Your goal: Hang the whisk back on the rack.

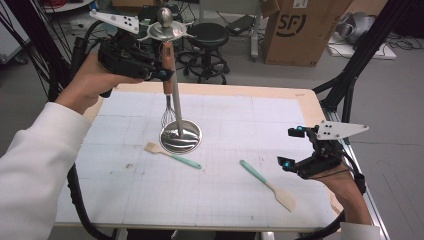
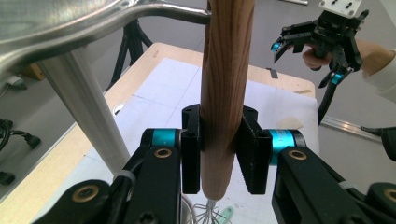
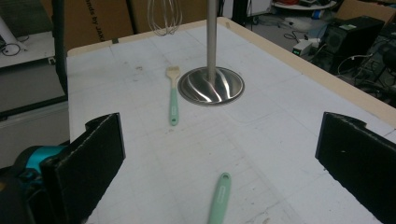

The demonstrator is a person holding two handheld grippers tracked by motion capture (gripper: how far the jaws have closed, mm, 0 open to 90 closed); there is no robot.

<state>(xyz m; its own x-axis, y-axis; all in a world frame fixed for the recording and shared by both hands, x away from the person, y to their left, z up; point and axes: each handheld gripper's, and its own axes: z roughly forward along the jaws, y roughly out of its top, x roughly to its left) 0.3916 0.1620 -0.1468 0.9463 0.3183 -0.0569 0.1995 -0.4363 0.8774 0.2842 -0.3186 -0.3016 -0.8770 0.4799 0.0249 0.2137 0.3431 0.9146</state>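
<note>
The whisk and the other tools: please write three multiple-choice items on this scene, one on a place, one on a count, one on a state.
1. Where is the whisk?
A. Flat on the table
B. Up beside the pole of the metal stand, in the left gripper
C. In the right gripper

2. How many tools with mint-green handles lie on the table?
A. One
B. Two
C. Four

3. How do the right gripper's jaws stand?
A. Apart, with nothing between them
B. Closed on a brush
C. Closed on the stand

Key: 1 B, the black pads press on its wooden handle in the left gripper view. 2 B, a brush and a spatula lie on the white mat. 3 A, in the right gripper view the table shows between the wide jaws.
</note>
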